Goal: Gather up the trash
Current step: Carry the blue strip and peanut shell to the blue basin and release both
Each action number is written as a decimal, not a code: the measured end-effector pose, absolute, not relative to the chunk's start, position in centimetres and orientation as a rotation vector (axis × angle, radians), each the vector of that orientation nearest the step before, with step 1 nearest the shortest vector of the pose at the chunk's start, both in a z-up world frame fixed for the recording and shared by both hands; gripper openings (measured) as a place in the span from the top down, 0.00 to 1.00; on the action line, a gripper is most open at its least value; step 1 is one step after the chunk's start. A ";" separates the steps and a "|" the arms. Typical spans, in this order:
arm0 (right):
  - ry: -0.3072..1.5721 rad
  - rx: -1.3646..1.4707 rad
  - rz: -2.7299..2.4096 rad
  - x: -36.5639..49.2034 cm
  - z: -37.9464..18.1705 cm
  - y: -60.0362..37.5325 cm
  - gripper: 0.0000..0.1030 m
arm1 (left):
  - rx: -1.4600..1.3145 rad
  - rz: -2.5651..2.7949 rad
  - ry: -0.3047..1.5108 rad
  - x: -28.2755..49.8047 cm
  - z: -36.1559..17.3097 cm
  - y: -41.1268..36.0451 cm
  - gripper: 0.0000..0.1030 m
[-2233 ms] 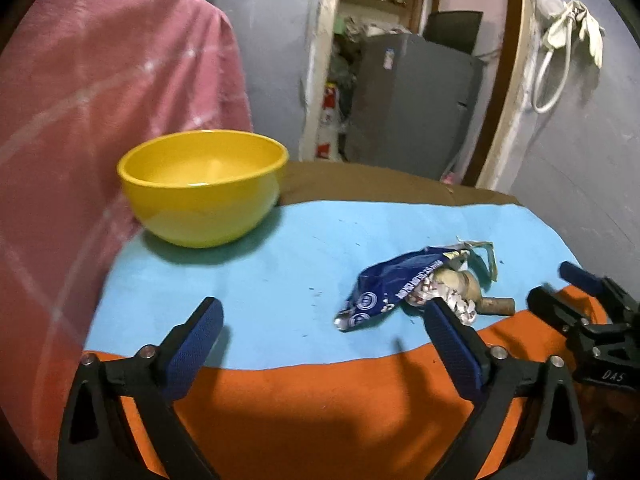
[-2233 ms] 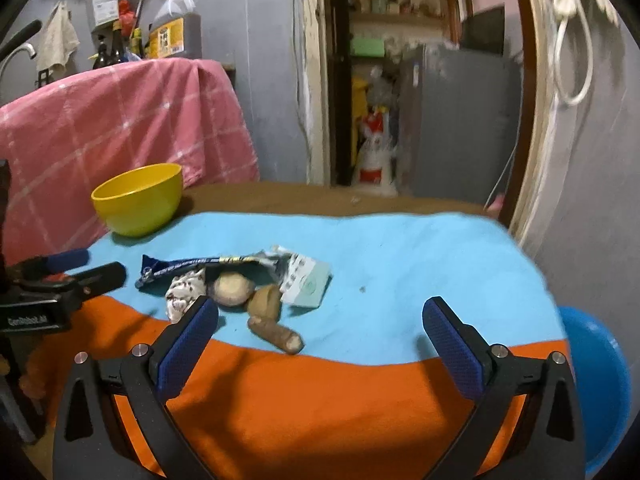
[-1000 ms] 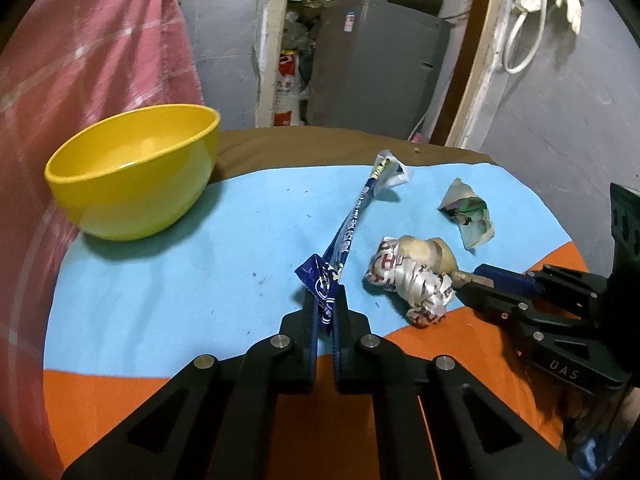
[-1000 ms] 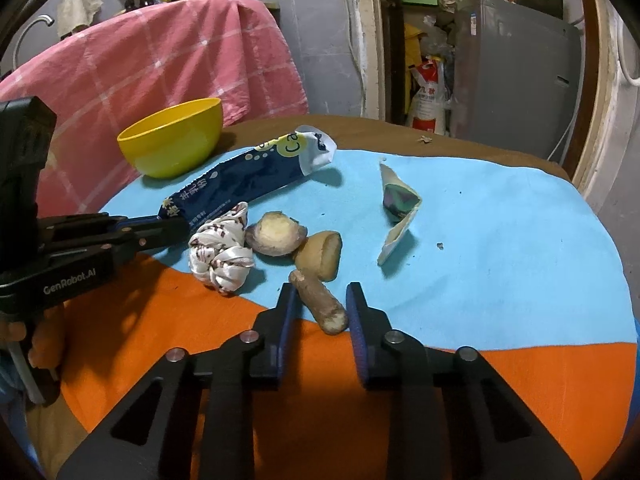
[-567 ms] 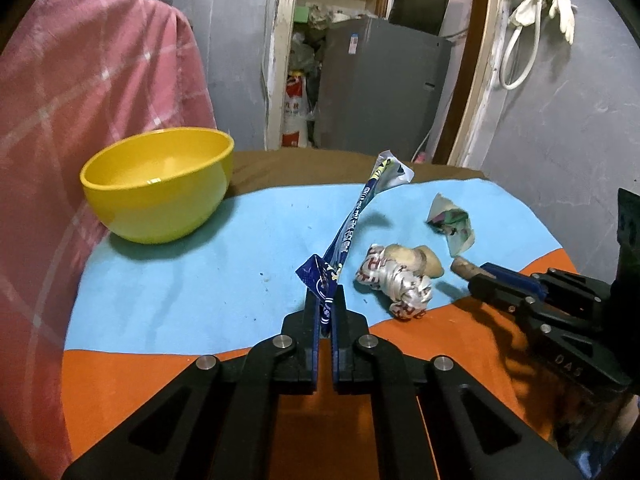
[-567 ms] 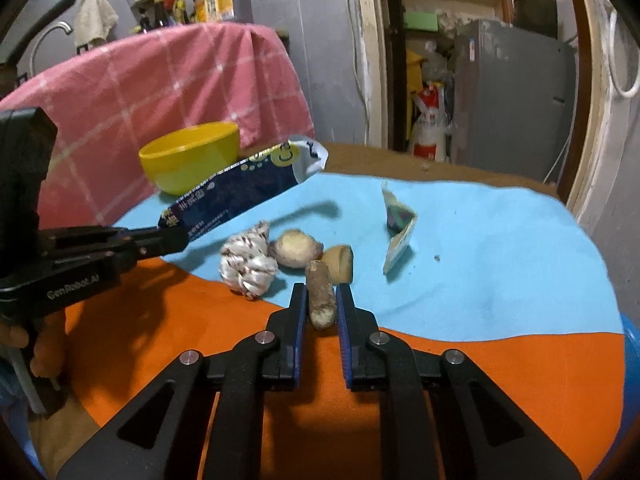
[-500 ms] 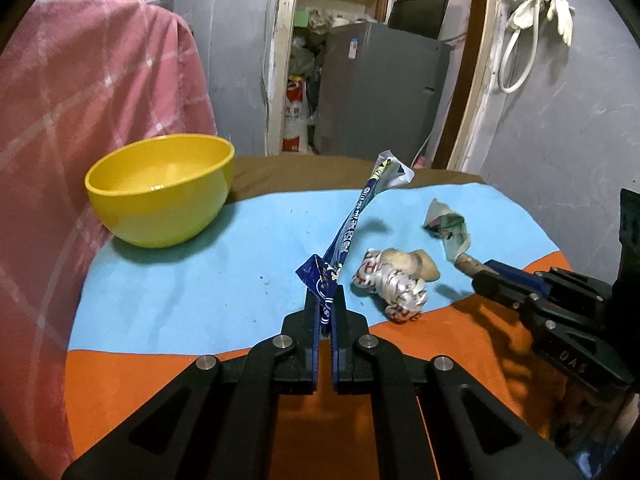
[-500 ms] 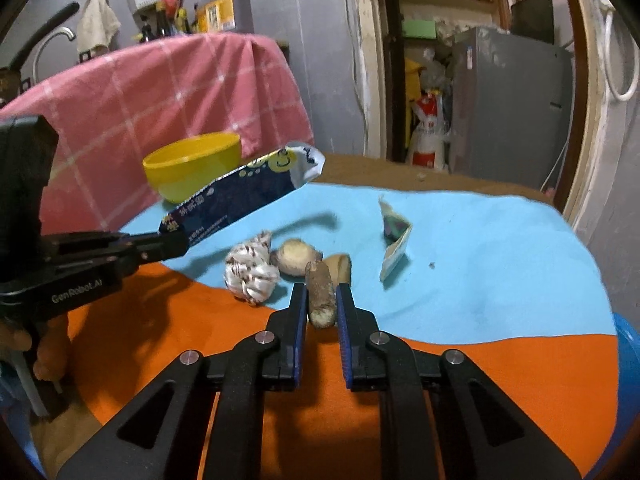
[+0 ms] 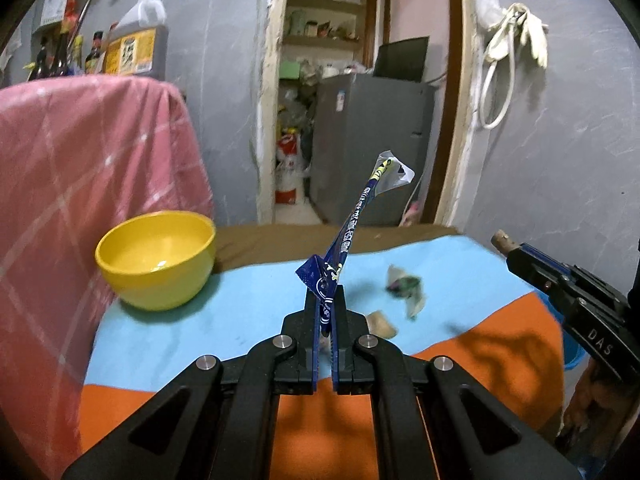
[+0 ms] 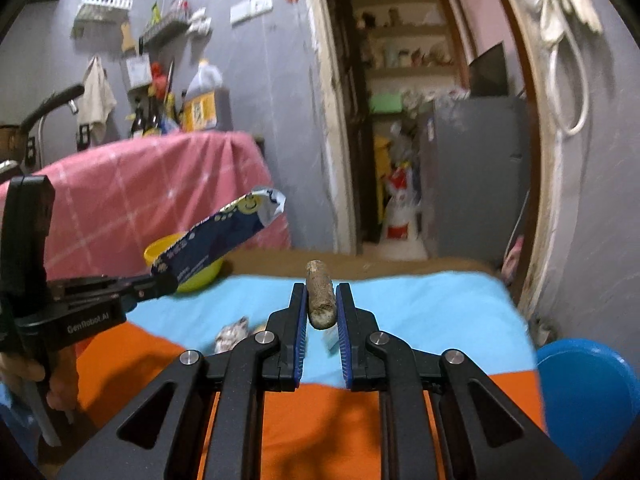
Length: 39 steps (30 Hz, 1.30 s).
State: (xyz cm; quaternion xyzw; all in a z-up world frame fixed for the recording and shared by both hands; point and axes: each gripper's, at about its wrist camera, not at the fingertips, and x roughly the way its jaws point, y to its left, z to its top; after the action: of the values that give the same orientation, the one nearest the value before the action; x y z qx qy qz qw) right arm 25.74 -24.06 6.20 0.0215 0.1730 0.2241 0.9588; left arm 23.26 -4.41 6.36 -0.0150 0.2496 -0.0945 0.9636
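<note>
Left tool (image 9: 325, 312): closed on the lower end of a long dark-blue printed plastic wrapper (image 9: 352, 224), which rises tilted up and away from the tips, clear of the surface.
Right tool (image 10: 322, 312): clamped on a short brown stubby root piece (image 10: 319, 300), upright between the blue pads, top poking above them.
Surface (image 9: 248, 312): blue and orange cloth; a crumpled green-white wrapper scrap (image 9: 404, 286) and a pale root chunk (image 9: 382, 324) lie just beyond the left tool.
Yellow plastic bowl (image 9: 156, 258): far left on the cloth, well apart from both tools.
Blue plastic bin (image 10: 586, 384): low at right, beside the surface edge.
</note>
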 end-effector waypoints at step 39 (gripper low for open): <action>0.242 0.269 -0.100 19.9 6.6 -45.8 0.88 | 0.097 -0.621 0.530 25.4 7.0 -31.0 0.98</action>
State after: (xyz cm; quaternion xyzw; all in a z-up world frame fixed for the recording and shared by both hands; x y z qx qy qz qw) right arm 19.88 -45.82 6.58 0.1339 0.1201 -0.0498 0.9824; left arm 25.45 -30.97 6.96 0.0471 0.2577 -0.3019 0.9166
